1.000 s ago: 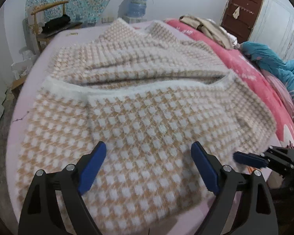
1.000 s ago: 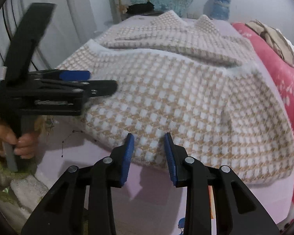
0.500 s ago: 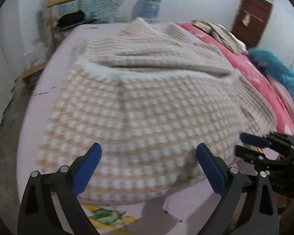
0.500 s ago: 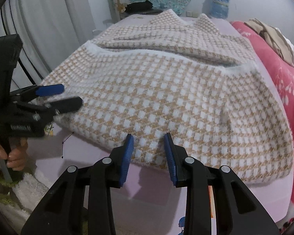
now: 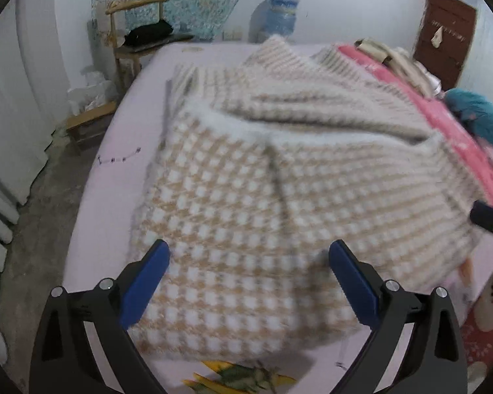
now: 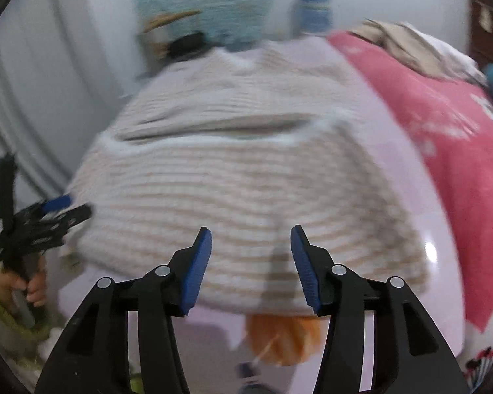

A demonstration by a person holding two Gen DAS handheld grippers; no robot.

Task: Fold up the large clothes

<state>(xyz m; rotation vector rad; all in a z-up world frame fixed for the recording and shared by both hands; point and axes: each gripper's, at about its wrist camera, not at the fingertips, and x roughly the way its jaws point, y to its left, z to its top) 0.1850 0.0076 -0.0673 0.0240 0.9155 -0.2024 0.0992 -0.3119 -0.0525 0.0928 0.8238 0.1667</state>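
Between our left gripper's (image 5: 249,280) spread fingers (image 5: 144,282) lies the near hem of the checked sweater (image 5: 279,197), untouched by either pad. Our right gripper's (image 6: 250,264) fingers (image 6: 199,267) have just been opening and now stand parted above the same hem, with nothing pinched. Beyond both sets of fingers the sweater spreads over the bed (image 5: 121,177), its far part already doubled over toward us under a fluffy white edge. Farther off sit a wooden chair (image 5: 131,29) and a water bottle (image 5: 274,16). We judge that we are reaching for the next grasp. Each gripper needs to drop onto the hem near a corner, close on it, and carry it away from us.
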